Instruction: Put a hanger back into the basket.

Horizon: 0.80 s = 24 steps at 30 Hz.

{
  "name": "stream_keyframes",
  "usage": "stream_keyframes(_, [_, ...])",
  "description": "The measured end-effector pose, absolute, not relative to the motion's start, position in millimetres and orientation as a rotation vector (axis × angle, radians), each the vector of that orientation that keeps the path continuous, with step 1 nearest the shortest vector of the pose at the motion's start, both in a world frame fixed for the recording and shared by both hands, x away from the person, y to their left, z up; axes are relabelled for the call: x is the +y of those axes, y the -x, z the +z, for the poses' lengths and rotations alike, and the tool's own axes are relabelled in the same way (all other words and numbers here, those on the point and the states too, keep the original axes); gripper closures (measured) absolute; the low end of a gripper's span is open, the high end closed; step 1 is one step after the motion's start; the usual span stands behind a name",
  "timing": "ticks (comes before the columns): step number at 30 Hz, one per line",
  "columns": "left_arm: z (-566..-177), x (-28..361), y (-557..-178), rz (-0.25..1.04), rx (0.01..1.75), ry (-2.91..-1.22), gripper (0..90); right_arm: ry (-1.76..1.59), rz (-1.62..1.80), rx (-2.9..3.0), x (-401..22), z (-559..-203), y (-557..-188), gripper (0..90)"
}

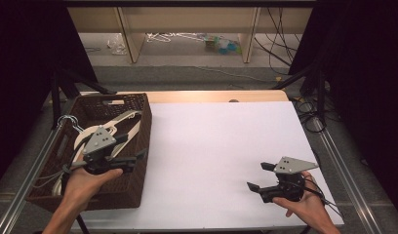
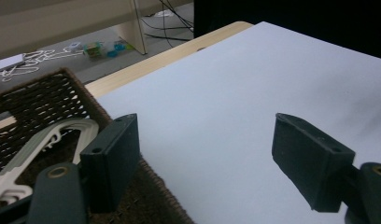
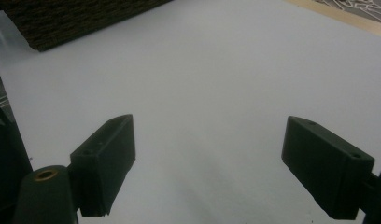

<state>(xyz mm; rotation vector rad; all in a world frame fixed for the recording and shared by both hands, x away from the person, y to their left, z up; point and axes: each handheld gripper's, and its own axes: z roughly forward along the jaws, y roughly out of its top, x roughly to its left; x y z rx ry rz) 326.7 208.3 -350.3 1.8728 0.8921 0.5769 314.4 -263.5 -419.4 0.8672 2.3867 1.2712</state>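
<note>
At 9 o'clock on the white table [image 1: 216, 146], a brown wicker basket [image 1: 138, 141] holds pale hangers [image 1: 124, 119]. The left gripper [image 1: 136, 148] hovers over it, jaws apart, empty. At 4 o'clock, the right gripper [image 1: 258, 176] also gapes, holding nothing.

Even, soft overhead light; white table [image 1: 221, 146] bright in high view, no hard glare. Surroundings beyond table fall into deep black. Both gripper views dimmer, bluish-grey cast, table surface flat and featureless. Faint soft shadow ahead of right gripper [image 3: 207, 163]. Near jaws slightly soft in both gripper views; overall mild grain, low resolution.
</note>
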Motion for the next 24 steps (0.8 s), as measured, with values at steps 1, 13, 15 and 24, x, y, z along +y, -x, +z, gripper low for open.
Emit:
stream_keyframes(1, [-351.8,205.6,-326.5,0.571,0.890,-1.869,23.3,-0.873,1.264,2.390,-263.3,-418.9,-313.7,18.5])
stream_keyframes(13, [-364.1,176.7,-318.9,0.513,0.848,-1.868,23.1,-0.866,1.295,2.384,-260.8,-419.5,-312.8,18.5])
stream_keyframes(15, [-368.1,170.0,-318.1,0.506,0.823,-1.882,23.0,-0.875,1.301,2.367,-260.7,-420.2,-312.7,18.6])
stream_keyframes(24, [-385.1,153.3,-312.5,0.473,0.787,-1.877,21.9,-0.862,1.312,2.365,-259.7,-422.1,-310.4,18.6])
